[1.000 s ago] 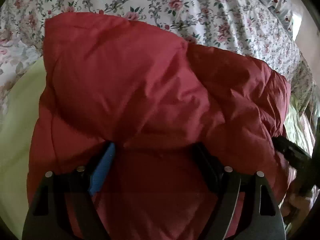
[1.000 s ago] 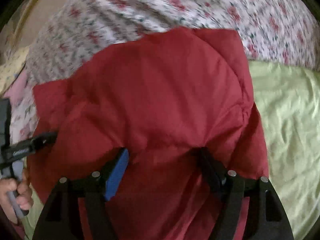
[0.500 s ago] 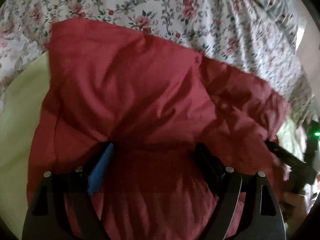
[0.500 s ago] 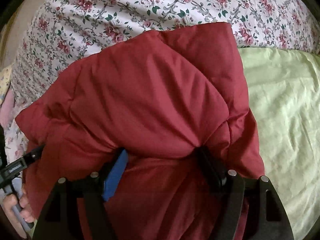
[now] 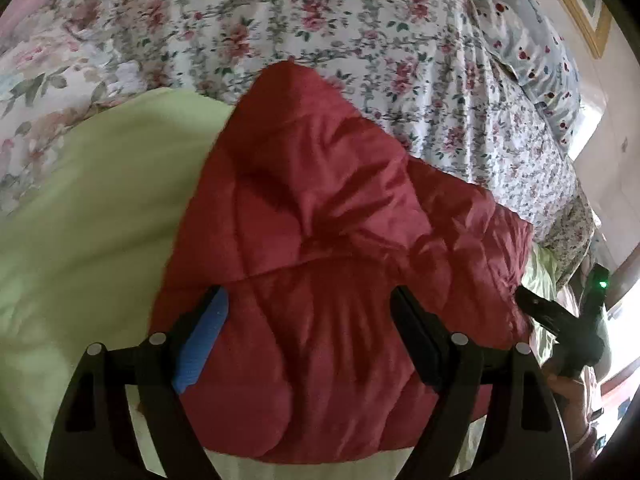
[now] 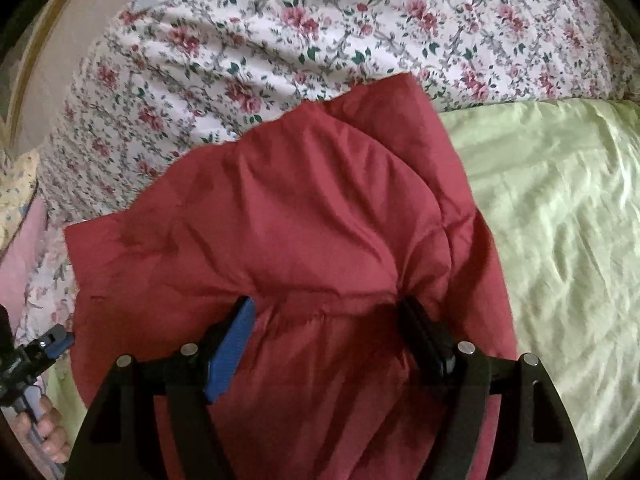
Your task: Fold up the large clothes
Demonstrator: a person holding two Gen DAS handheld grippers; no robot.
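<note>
Red jacket (image 5: pixel 340 248) on bed, over green sheet (image 5: pixel 92 208); floral cover (image 5: pixel 360 32) beyond, wall at far edge. Left hand-held gripper (image 5: pixel 308 300) and right hand-held gripper (image 6: pixel 326 312): jaws wide, each clamping thick jacket fold.

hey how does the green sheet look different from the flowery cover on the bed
The green sheet is one plain pale colour; the floral cover is white with pink roses and dark leaves. The green sheet lies nearer the grippers, beside and under the red padded garment; the floral cover spreads beyond it, farther away. The green sheet has a slight sheen; the floral cover looks matt. Both are wrinkled bedding touching the red garment's edges.
</note>
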